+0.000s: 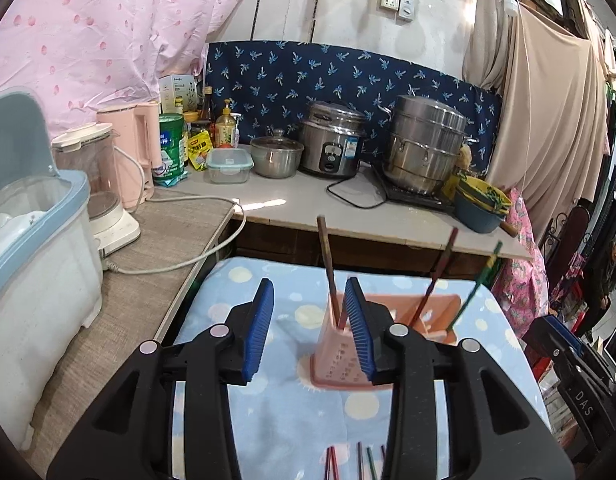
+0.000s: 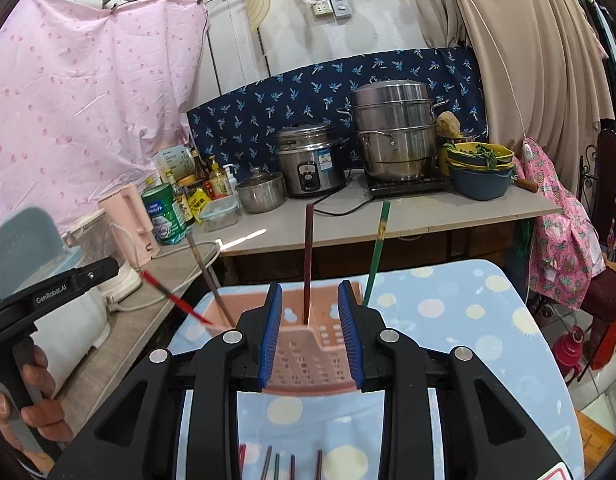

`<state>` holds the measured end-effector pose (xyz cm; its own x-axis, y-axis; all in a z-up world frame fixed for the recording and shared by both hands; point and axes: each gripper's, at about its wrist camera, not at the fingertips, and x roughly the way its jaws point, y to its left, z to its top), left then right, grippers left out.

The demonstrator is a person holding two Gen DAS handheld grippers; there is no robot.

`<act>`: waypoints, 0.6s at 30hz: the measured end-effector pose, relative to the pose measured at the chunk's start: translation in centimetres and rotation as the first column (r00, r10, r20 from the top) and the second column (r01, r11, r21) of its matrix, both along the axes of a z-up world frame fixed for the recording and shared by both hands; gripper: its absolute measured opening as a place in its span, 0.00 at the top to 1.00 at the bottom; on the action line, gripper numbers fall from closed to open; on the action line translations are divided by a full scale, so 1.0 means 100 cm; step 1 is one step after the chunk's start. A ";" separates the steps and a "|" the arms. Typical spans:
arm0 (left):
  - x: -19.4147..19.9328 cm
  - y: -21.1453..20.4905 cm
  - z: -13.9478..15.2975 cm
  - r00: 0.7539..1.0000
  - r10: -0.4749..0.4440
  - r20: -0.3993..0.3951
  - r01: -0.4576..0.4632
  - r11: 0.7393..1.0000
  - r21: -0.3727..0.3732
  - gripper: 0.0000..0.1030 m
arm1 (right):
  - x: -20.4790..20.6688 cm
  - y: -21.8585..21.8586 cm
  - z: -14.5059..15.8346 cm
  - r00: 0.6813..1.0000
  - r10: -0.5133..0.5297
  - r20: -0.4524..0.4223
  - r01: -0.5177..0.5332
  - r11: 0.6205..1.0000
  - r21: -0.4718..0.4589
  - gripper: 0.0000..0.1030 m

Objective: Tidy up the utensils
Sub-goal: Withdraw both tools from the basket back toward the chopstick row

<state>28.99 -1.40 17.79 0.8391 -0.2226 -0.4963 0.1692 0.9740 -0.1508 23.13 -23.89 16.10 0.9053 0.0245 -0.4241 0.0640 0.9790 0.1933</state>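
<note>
A pink perforated utensil holder (image 1: 340,360) (image 2: 308,356) stands on the blue dotted cloth (image 1: 291,420) (image 2: 468,320). Standing in it are a brown chopstick (image 1: 327,256) (image 2: 205,264), a dark red one (image 1: 440,272) (image 2: 308,248) and a green one (image 1: 478,284) (image 2: 378,248). A blurred bright red chopstick (image 2: 175,296) leans far left from its left end. My left gripper (image 1: 310,285) is open in front of the holder's left end, holding nothing. My right gripper (image 2: 310,285) is open just before the holder's middle, also holding nothing. Several loose chopsticks (image 1: 332,460) (image 2: 275,460) lie near the cloth's front edge.
Behind the cloth runs a counter (image 1: 291,208) with a rice cooker (image 1: 332,144), a steamer pot (image 1: 424,144), a small pot (image 1: 275,156), bottles and a power cord. To the left stand a blender (image 1: 95,184) and a dish bin (image 1: 31,248). A person (image 1: 610,268) stands far right.
</note>
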 end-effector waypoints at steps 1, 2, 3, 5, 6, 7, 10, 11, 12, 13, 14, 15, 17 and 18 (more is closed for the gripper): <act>-0.006 0.001 -0.004 1.000 -0.004 -0.007 0.004 1.000 0.005 0.65 | -0.006 0.001 -0.003 1.000 0.002 -0.005 -0.002 1.000 -0.003 0.72; -0.011 0.003 -0.007 1.000 -0.005 -0.012 0.006 1.000 0.011 0.65 | -0.013 0.003 -0.007 1.000 0.006 -0.011 -0.006 1.000 -0.003 0.72; -0.017 0.004 -0.011 1.000 -0.005 -0.014 0.006 1.000 0.018 0.65 | -0.019 0.004 -0.011 1.000 0.008 -0.018 -0.008 1.000 -0.004 0.72; -0.028 0.006 -0.019 1.000 -0.003 -0.023 0.004 1.000 0.028 0.65 | -0.031 0.007 -0.019 1.000 0.009 -0.028 -0.009 1.000 -0.005 0.72; -0.034 0.008 -0.025 0.999 -0.007 -0.032 0.008 0.999 0.032 0.65 | -0.038 0.009 -0.023 0.999 0.013 -0.035 -0.013 1.000 -0.007 0.72; -0.039 0.008 -0.030 0.999 -0.007 -0.040 0.008 0.999 0.038 0.65 | -0.044 0.011 -0.029 0.999 0.014 -0.044 -0.015 1.000 -0.012 0.72; -0.056 0.010 -0.048 0.998 0.006 -0.063 -0.002 0.998 0.066 0.65 | -0.062 0.018 -0.045 0.997 0.018 -0.077 -0.021 0.999 -0.038 0.72; -0.062 0.011 -0.054 0.998 0.012 -0.069 -0.007 0.997 0.077 0.65 | -0.068 0.021 -0.052 0.996 0.019 -0.092 -0.024 0.999 -0.046 0.72; -0.067 0.011 -0.060 0.997 0.014 -0.076 -0.008 0.997 0.083 0.65 | -0.074 0.024 -0.059 0.994 0.020 -0.105 -0.026 0.998 -0.052 0.72; -0.073 0.012 -0.067 0.996 0.012 -0.089 -0.004 0.996 0.088 0.65 | -0.079 0.025 -0.065 0.993 0.020 -0.116 -0.026 0.998 -0.053 0.72; -0.079 0.012 -0.075 0.994 0.010 -0.104 0.000 0.996 0.092 0.65 | -0.086 0.027 -0.072 0.991 0.026 -0.131 -0.032 0.998 -0.048 0.72; -0.083 0.012 -0.080 0.993 0.007 -0.115 0.004 0.996 0.094 0.65 | -0.090 0.029 -0.077 0.989 0.028 -0.143 -0.035 0.998 -0.048 0.72; -0.093 0.013 -0.094 0.990 0.009 -0.143 0.006 0.995 0.103 0.65 | -0.099 0.032 -0.089 0.985 0.027 -0.170 -0.036 0.998 -0.051 0.72; -0.098 0.013 -0.100 0.988 0.005 -0.155 0.011 0.994 0.107 0.65 | -0.105 0.034 -0.095 0.983 0.027 -0.183 -0.037 0.998 -0.053 0.72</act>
<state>19.21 -0.08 7.75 0.7498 -0.1636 -0.6411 0.1549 0.9854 -0.0704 12.64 -20.53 6.57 0.8119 0.0242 -0.5832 0.0614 0.9901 0.1265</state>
